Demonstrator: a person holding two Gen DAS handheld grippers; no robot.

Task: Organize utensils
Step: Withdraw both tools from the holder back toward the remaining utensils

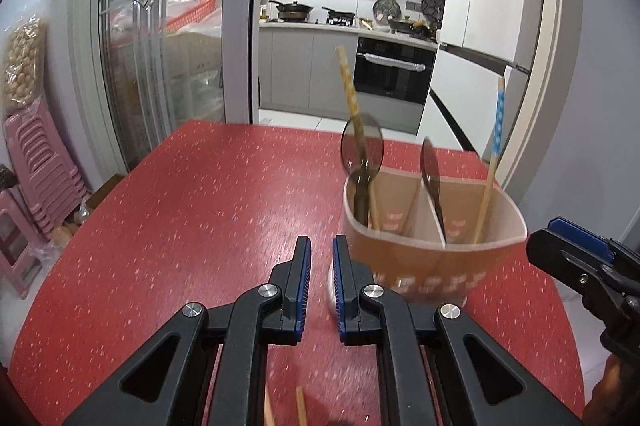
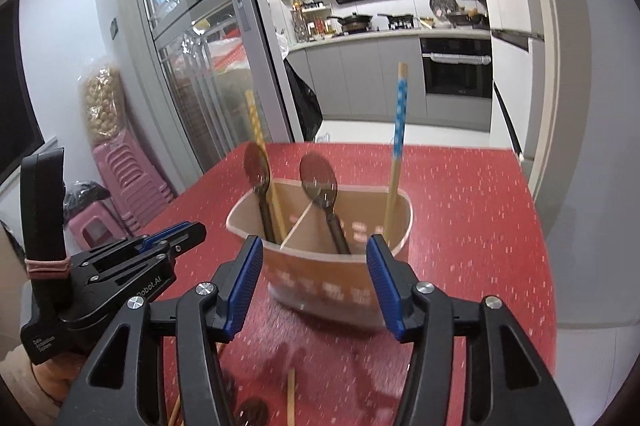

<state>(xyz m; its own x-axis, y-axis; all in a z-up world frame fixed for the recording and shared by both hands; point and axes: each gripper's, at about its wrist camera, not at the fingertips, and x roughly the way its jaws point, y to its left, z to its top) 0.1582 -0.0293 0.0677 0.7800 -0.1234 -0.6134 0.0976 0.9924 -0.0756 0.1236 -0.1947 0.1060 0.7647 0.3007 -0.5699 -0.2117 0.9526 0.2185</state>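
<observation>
Holder (image 2: 320, 266) sits just beyond right tool (image 2: 316, 286).

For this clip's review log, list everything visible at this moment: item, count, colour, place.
Speckled table: one, red, in front of the kitchen doorway.
Divided plastic utensil holder: one, orange-tan, on the table, two compartments.
Dark spoons: two, brown-black, bowls up, one in each compartment.
Yellow-patterned chopstick: one, left compartment, beside a spoon.
Blue-dotted chopstick: one, right compartment.
Loose wooden chopsticks: at least two, tan, on the table near the cameras.
Stacked plastic stools: pink, on the floor, left.
Left gripper: black, blue pads, shut, empty.
Right gripper: black, blue pads, open, empty, before the holder.
</observation>
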